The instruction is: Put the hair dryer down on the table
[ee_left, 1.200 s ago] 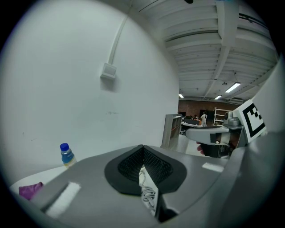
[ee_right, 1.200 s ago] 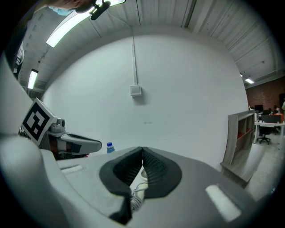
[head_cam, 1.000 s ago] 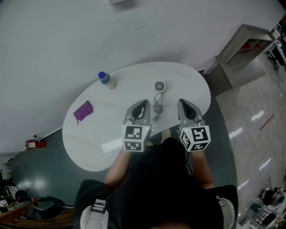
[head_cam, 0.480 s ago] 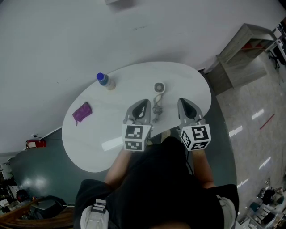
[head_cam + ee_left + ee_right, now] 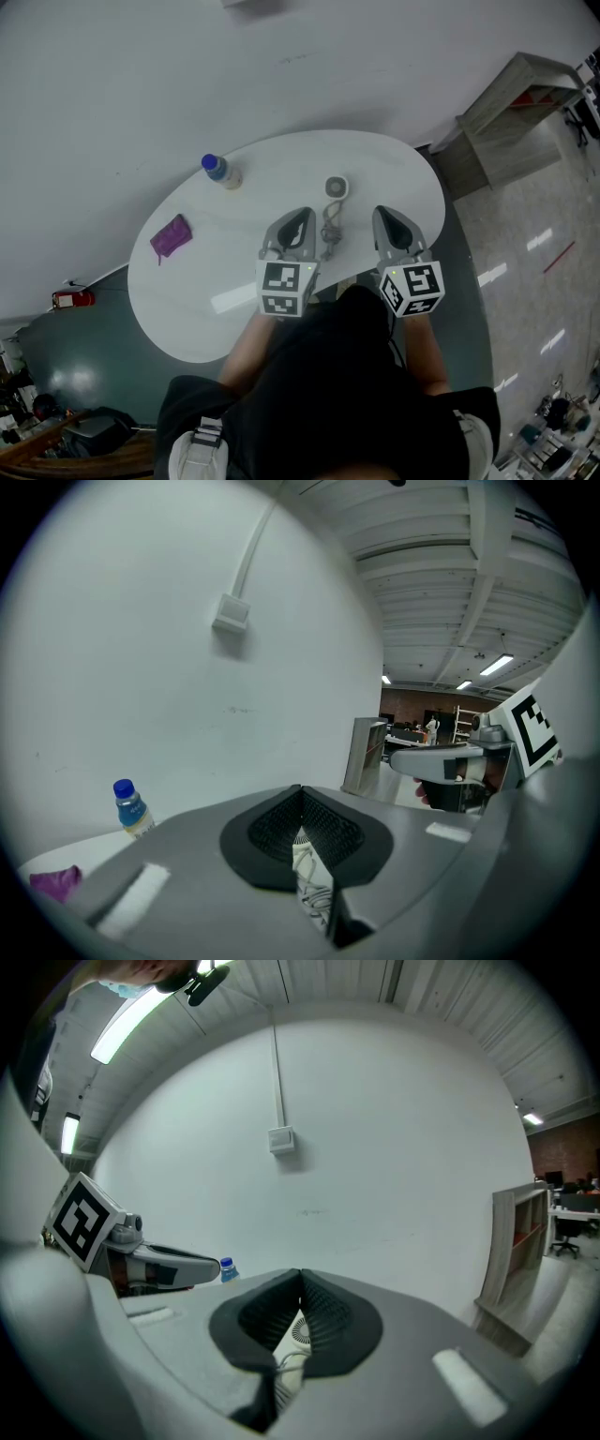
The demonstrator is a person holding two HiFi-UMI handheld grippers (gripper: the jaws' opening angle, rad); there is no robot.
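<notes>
Stands at the near rim of the white oval table (image 5: 394,169), with 2 claws held out side by side above its edge. Holds the left claw (image 5: 298,217) clenched on nothing, pads pressed together. Holds the right claw (image 5: 387,217) the same way, shut tight and empty.

Finds a bundled cord (image 5: 330,227) just beyond the 2 tips and between them. Finds the hair dryer (image 5: 335,187) past the cord, lying on the table with its round head at the far end, touched by neither claw. Glimpses cord and grille through the gaps under the closed jaws in both gripper views.

Shows a purple cloth (image 5: 172,235) farther off to the left and a blue-capped bottle (image 5: 221,170) beyond it, both well apart from the dryer. Ends at a plain white wall, with a wooden shelf unit (image 5: 511,112) off to the right.

Looks, on this evidence, like a set-down done or all but done. To finish well:
- Draw both claws straight back and up, away from the cord, to avoid snagging a loop and dragging the dryer along.
- Keep the jaws closed during the retreat, so as to offer the cord nothing to catch on.
- Check for a flat, steady rest well in from the rim.
- Leave cloth and bottle alone.
</notes>
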